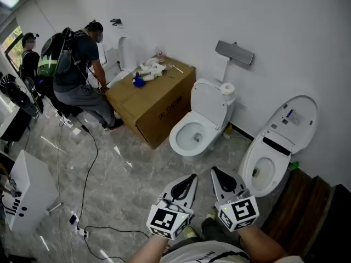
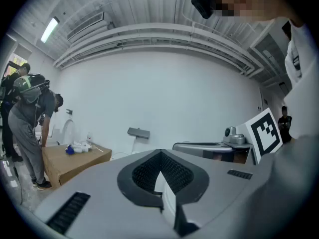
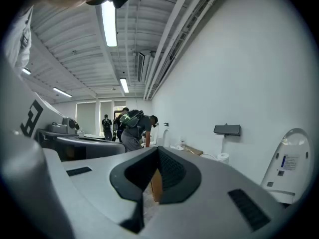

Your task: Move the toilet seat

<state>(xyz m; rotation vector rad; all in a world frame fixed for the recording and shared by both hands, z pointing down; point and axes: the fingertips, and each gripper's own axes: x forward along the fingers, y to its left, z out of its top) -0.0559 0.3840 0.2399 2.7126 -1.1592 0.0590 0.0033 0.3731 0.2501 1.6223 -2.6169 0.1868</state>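
Observation:
Two white toilets stand against the wall in the head view. The middle toilet point(image 1: 193, 135) has its seat and lid point(image 1: 209, 102) tipped up. The right toilet point(image 1: 267, 167) has its tall lid point(image 1: 294, 118) raised, also seen in the right gripper view as a lid point(image 3: 290, 158). My left gripper point(image 1: 190, 179) and right gripper point(image 1: 217, 173) hover side by side over the floor, short of both toilets and touching neither. Both are shut with nothing between the jaws. Each gripper's own view, left gripper point(image 2: 160, 176) and right gripper point(image 3: 154, 176), looks level across the room.
A big cardboard box point(image 1: 155, 99) with small items on top stands left of the middle toilet. A person point(image 1: 81, 70) bends over beside it, another stands behind. A grey wall unit point(image 1: 235, 52) hangs above a paper roll point(image 1: 227, 88). Cables point(image 1: 82, 201) trail over the marble floor. A dark bench point(image 1: 308, 212) is at right.

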